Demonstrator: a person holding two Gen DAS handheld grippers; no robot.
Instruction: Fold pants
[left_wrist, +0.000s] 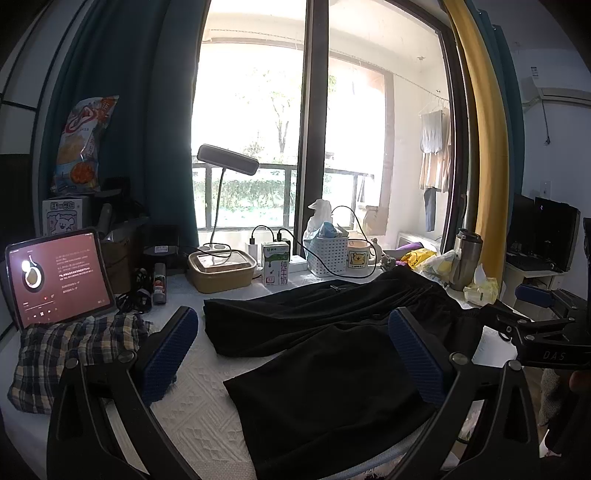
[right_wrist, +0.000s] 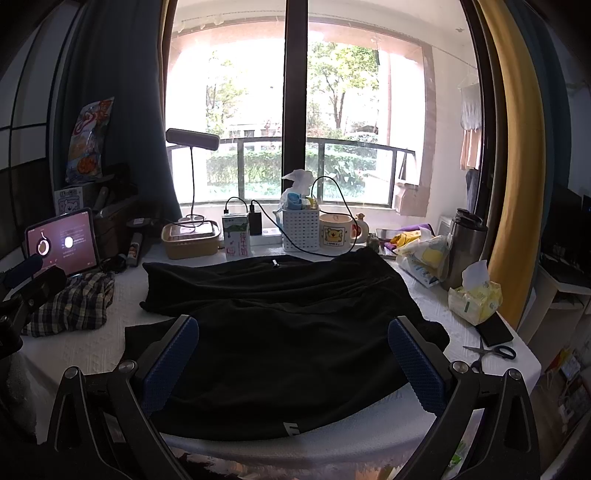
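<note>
Black pants (left_wrist: 325, 354) lie spread flat on a white textured cloth covering the table (left_wrist: 195, 406), with the two legs running toward the left. In the right wrist view the black pants (right_wrist: 280, 321) fill the middle of the table, and a small white label shows at the near hem. My left gripper (left_wrist: 293, 354) hovers open above the near leg, holding nothing. My right gripper (right_wrist: 293, 360) is open too, raised over the near edge of the pants. The right gripper (left_wrist: 532, 332) shows at the right edge of the left wrist view. The left gripper (right_wrist: 26, 295) shows at the left edge of the right wrist view.
A folded plaid garment (left_wrist: 70, 354) and a lit tablet (left_wrist: 59, 277) sit at the left. Along the window stand a lunch box (left_wrist: 221, 269), milk carton (left_wrist: 275, 264), white basket (left_wrist: 327, 254), mug (left_wrist: 360, 258) and steel tumbler (right_wrist: 465, 247). Tissues (right_wrist: 476, 297), a phone (right_wrist: 495, 330) and scissors (right_wrist: 491, 352) lie right.
</note>
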